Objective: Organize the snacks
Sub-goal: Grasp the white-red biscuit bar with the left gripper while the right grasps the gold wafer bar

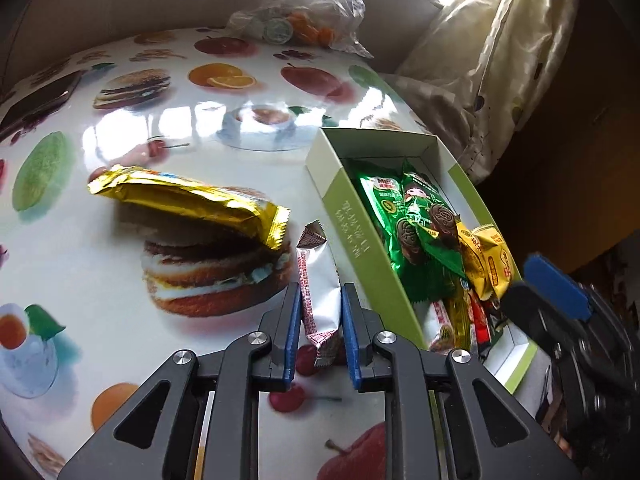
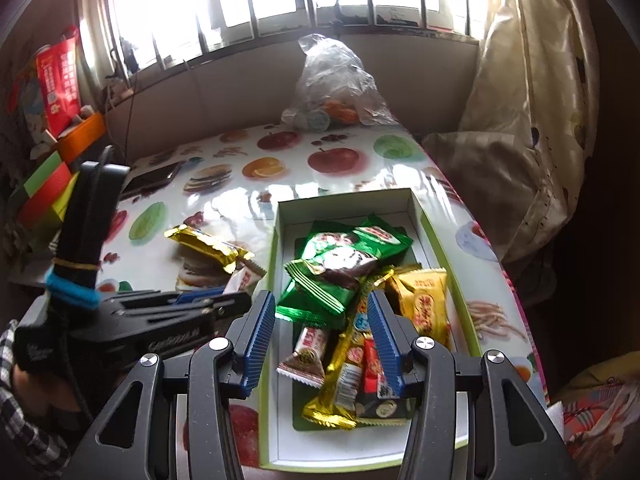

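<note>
Both grippers are seen over the table (image 1: 208,128), which is covered by a glossy cloth printed with fruit and burgers. By the left gripper (image 1: 320,332) a white snack packet (image 1: 318,300) is clamped between the blue pads, with its crimped end pointing toward the table's far edge. The right gripper (image 2: 322,340) is held with its jaws spread wide above the near end of the green-edged box (image 2: 280,216), and nothing is gripped by it.

At the far edge of the table, against the wall under the window, a crumpled clear plastic bag (image 2: 332,76) is found, with small round items inside. A dark phone (image 2: 150,178) is seen near the far left corner.

The box is set along the right edge of the table, and it is open at the top. It is filled with green wrapped snacks (image 2: 340,256) at its far end, a yellow packet (image 2: 424,304) along its right wall, and a mix of gold, red and white packets at its near end.

A gold packet (image 1: 188,200) is left on the cloth to the left of the box, apart from its wall; one end is raised off the surface. It lies just beyond the clamped white packet.
</note>
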A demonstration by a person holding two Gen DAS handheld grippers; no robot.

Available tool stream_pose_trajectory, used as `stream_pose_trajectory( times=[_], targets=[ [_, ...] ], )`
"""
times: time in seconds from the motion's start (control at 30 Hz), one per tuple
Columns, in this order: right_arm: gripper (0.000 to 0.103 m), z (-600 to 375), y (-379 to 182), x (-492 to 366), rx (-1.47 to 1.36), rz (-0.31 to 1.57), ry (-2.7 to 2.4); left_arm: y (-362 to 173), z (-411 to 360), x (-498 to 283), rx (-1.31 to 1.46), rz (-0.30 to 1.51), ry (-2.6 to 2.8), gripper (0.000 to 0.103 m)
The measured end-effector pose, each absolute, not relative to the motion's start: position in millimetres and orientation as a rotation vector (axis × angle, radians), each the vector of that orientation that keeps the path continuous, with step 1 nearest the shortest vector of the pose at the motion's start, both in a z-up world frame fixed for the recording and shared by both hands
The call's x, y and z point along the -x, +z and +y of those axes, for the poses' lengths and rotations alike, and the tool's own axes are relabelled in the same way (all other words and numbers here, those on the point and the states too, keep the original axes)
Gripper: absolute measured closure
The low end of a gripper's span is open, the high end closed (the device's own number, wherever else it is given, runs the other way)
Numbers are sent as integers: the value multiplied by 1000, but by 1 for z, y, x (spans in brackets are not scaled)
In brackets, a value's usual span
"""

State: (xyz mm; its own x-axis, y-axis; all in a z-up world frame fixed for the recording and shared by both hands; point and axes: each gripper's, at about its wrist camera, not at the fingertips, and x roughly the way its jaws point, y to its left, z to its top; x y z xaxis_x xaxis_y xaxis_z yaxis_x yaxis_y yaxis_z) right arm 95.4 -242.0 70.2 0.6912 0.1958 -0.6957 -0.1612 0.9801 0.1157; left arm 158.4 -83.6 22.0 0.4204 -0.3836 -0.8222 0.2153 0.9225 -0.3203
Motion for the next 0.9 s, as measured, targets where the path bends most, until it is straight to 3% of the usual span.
stream_pose_trajectory(
  times=[0.4, 0.9],
  targets=[
    [55, -192, 72, -131, 27, 808, 324, 31, -17, -125, 219, 1026, -283, 83],
    [55, -114, 35, -197, 200, 941, 539, 35, 32, -129, 279, 991, -194, 83]
  ],
)
